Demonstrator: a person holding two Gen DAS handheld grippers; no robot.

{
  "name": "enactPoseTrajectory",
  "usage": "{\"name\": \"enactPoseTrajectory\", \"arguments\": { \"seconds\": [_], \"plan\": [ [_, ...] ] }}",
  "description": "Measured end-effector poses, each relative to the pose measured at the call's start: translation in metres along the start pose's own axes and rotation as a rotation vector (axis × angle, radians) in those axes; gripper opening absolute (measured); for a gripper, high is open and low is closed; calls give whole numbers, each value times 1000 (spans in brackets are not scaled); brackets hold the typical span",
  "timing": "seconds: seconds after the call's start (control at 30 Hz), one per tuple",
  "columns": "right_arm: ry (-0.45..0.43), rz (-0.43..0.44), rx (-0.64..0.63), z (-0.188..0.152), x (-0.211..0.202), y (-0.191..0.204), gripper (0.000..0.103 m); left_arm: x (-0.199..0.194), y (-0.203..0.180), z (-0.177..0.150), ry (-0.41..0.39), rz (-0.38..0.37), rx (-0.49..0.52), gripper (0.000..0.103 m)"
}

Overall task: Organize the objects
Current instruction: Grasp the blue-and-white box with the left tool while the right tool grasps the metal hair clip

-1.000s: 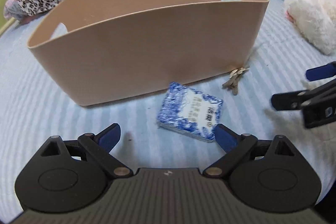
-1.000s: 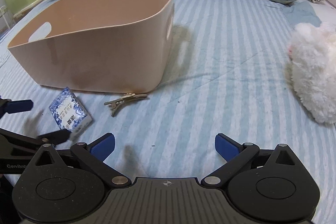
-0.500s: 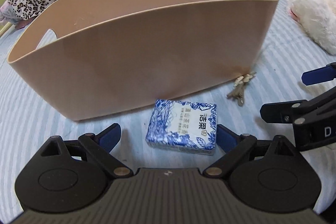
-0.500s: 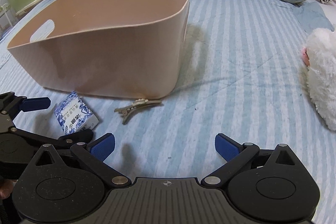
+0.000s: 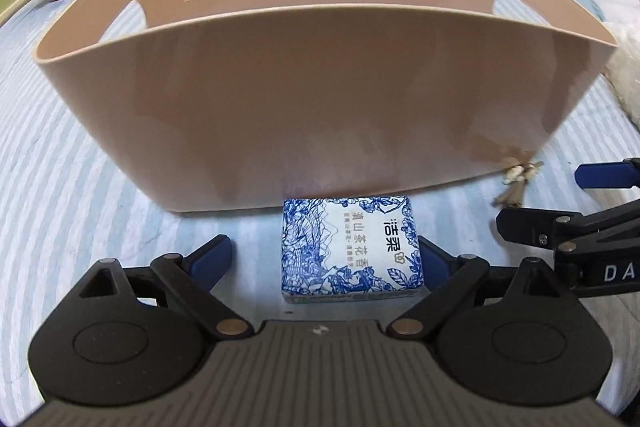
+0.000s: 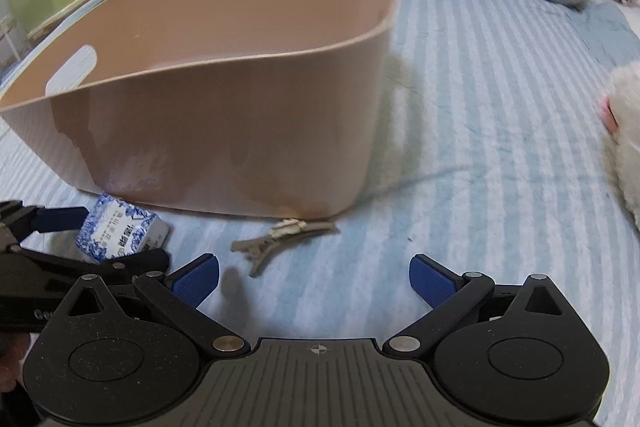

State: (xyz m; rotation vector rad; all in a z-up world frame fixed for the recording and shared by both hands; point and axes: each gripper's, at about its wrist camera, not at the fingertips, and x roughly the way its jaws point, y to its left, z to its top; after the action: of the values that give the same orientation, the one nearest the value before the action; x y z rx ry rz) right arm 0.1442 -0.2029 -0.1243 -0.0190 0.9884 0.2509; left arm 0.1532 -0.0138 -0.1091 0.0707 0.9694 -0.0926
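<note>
Left gripper [image 5: 322, 255] spread wide, straddling the blue-white tissue pack [image 5: 350, 249] lying flat on the striped bedspread [image 5: 60, 187], just in front of the beige bin [image 5: 280, 99]; long axis roughly toward the bin, maybe touching the right pad. Right gripper [image 6: 314, 275] wide apart, empty, near the hair clip [image 6: 280, 237].

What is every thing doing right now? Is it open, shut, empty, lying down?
Left gripper: open, its fingers on either side of the tissue pack, not closed on it.
Right gripper: open, holding nothing.
Tissue pack: lying flat on the bed, in front of the bin.
Hair clip: lying on the bed beside the bin.
Bin: upright; nothing visible inside it.
Fluffy toy: lying on the bed.
</note>
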Motion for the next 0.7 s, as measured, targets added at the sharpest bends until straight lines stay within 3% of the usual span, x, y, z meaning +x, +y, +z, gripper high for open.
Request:
{"name": "enactPoseTrajectory", "arguments": {
  "seconds": [0.2,0.27,0.4,0.53,0.7],
  "plan": [
    [-17,-46,-21,5,12,6,101,4,15,2,18,-59,-40,94],
    [-9,-58,-25,5,15,4,98,3,17,3,13,-65,-39,85],
    [-39,-69,-80,2,14,13,78,-2,18,3,2,-82,-17,69],
    [-58,-63,-111,0,11,17,55,-3,20,4,7,-83,-5,66],
    [-56,-59,-112,0,7,17,55,-9,20,2,12,-82,-14,66]
  ]
}}
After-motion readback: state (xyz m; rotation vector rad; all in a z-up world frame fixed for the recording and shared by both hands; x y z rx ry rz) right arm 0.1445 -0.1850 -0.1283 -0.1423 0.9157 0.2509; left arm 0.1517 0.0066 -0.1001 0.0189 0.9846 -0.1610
